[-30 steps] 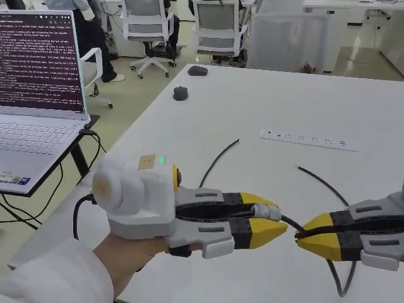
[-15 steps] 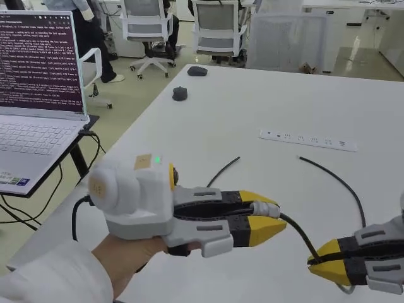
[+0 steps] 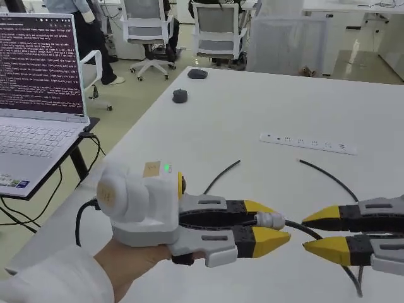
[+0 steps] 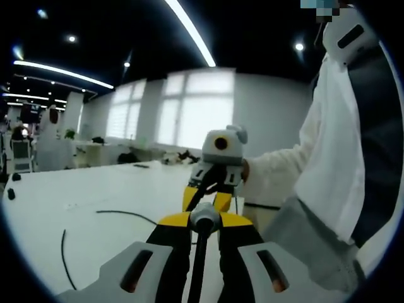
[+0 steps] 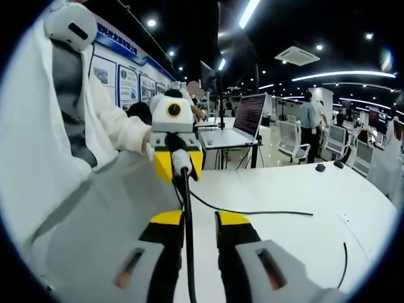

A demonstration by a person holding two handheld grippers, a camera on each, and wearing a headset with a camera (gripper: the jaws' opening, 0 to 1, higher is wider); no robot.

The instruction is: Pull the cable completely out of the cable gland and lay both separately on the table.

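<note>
My left gripper [image 3: 278,224] is shut on the pale cable gland [image 3: 270,220], held just above the white table [image 3: 265,101]. A black cable [image 3: 328,178] comes out of the gland's right end, runs between the jaws of my right gripper [image 3: 305,233], then curves back across the table. The right gripper is open; its yellow jaws stand above and below the cable without pinching it. In the right gripper view, the cable [image 5: 188,208] rises between the spread jaws toward the gland [image 5: 180,159]. In the left gripper view, the gland [image 4: 205,216] sits between the shut jaws.
A white power strip [image 3: 309,141] lies at the far right of the table. Two dark mice [image 3: 180,95] [image 3: 197,74] sit near the far left edge. An open laptop [image 3: 35,95] stands on a side stand to the left. Office chairs are beyond the table.
The right gripper, shut on the cable, pulled it down and to the right. It has now opened and moved back up closer to the gland. The left gripper still holds the gland.
</note>
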